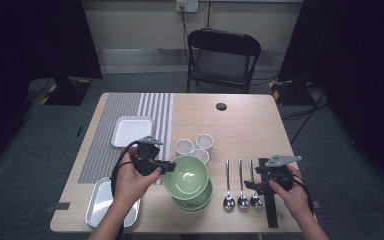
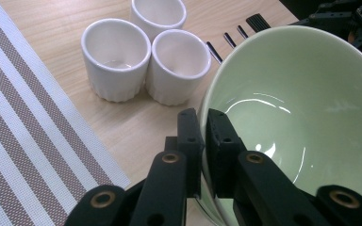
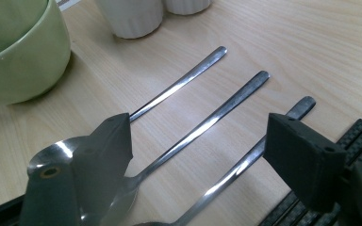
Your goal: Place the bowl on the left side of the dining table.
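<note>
Left gripper [image 2: 202, 127] clamped on rim of top green bowl [image 1: 186, 175], at that bowl's 9 o'clock; the bowl tilts, lifted partly off the stack of bowls [image 1: 195, 202] near the table's [image 1: 240, 125] front edge. Grasp done, unstacking and placement remain. Right gripper [image 3: 198, 150] spread wide, empty, resting over three spoons [image 1: 240, 185] at the bowls' 3 o'clock.

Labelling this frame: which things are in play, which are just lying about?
In play:
- left gripper, fingers shut on the top green bowl's rim
- bowl stack
- right gripper, open over three spoons

Lying about:
- three white cups
- two trays
- striped mat
- chair
</note>
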`<state>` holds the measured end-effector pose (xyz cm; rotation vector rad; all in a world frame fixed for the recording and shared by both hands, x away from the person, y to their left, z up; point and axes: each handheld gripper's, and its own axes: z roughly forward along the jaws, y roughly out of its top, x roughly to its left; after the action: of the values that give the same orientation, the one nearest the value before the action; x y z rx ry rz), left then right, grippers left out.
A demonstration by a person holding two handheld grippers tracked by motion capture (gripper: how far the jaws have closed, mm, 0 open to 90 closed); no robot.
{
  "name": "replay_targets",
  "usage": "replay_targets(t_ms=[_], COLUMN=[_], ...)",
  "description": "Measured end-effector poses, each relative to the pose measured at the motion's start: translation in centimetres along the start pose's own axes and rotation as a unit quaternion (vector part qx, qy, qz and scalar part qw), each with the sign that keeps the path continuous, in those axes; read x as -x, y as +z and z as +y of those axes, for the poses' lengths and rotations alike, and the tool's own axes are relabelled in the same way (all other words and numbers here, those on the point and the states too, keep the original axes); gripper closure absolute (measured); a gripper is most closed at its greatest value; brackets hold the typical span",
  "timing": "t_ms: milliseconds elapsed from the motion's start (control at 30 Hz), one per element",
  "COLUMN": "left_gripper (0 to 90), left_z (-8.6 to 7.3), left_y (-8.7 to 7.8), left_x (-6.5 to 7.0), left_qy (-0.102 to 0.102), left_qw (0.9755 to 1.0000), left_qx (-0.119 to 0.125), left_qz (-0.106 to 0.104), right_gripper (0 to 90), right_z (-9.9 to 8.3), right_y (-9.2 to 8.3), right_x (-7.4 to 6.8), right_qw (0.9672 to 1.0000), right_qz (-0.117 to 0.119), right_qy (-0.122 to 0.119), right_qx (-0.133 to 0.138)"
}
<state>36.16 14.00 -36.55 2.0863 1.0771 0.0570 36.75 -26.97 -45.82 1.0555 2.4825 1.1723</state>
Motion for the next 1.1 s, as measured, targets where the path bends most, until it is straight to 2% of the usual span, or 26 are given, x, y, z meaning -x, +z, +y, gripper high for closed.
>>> replay_targets(t_ms=[500, 1100], left_gripper=[85.7, 85.7], left_z=[0.3, 0.5], left_y=[-0.7, -1.7], left_x=[-0.5, -1.4], left_qy=[-0.015, -0.021], left_qw=[0.9998, 0.9994], left_qx=[0.011, 0.018], left_qz=[0.001, 0.019], right_gripper=[23.2, 23.2], right_z=[-0.1, 0.0], right_y=[-0.1, -0.2], right_x=[0.1, 0.1], right_qw=[1.0000, 1.0000], right_qz=[-0.001, -0.001], right_qy=[0.003, 0.004], right_qx=[0.001, 0.002])
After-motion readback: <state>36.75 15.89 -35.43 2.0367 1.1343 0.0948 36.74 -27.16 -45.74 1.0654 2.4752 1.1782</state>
